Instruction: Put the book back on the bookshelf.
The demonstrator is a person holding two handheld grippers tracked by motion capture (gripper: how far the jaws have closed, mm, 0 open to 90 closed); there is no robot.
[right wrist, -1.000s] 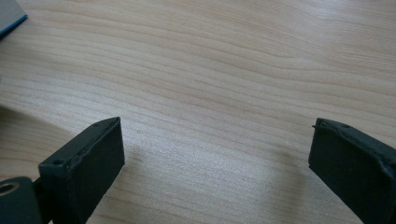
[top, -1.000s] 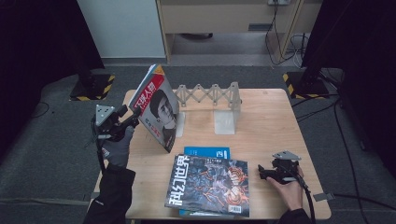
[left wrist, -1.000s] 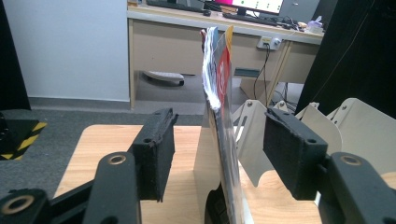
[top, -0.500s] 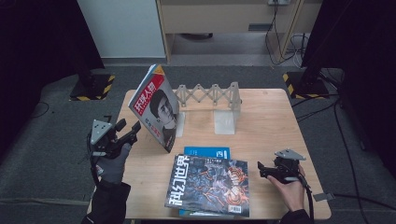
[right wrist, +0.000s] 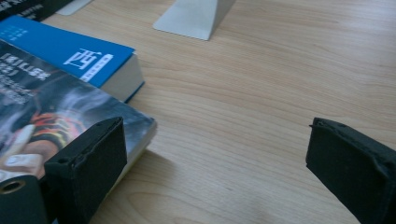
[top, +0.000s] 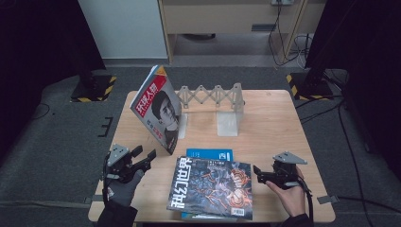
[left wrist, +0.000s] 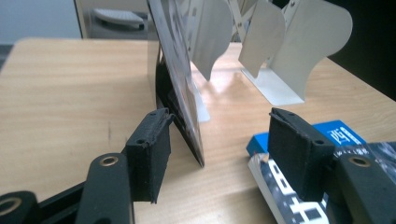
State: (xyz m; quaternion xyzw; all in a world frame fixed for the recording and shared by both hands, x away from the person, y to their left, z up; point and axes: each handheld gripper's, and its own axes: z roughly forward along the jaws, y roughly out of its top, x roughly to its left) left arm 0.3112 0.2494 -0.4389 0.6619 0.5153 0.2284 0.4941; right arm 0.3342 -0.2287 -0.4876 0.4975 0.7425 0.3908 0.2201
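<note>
While our left gripper (top: 147,160) has its fingers (left wrist: 149,156) spread with nothing pressed between them, they have just been opening a little more, and the red magazine (top: 158,108) stands free in front of them, leaning against the folding bookend rack (top: 213,97) at the far side of the counter (top: 274,127). Our right gripper (top: 257,174) also has its fingers (right wrist: 88,163) apart, empty, just beside the right edge of the dark magazine (top: 213,187), which lies flat on the blue book (top: 210,154) near us.

We judge that one magazine is already placed in the rack and that the flat one is next. The next move calls for bringing the fingers to its edge, closing on the thin cover without bending it, and lifting it upright beside the first.

Much of the blue book is covered by the dark magazine. In the left gripper view the red magazine's top is cut off, and we cannot tell whether it touches the rack firmly.
</note>
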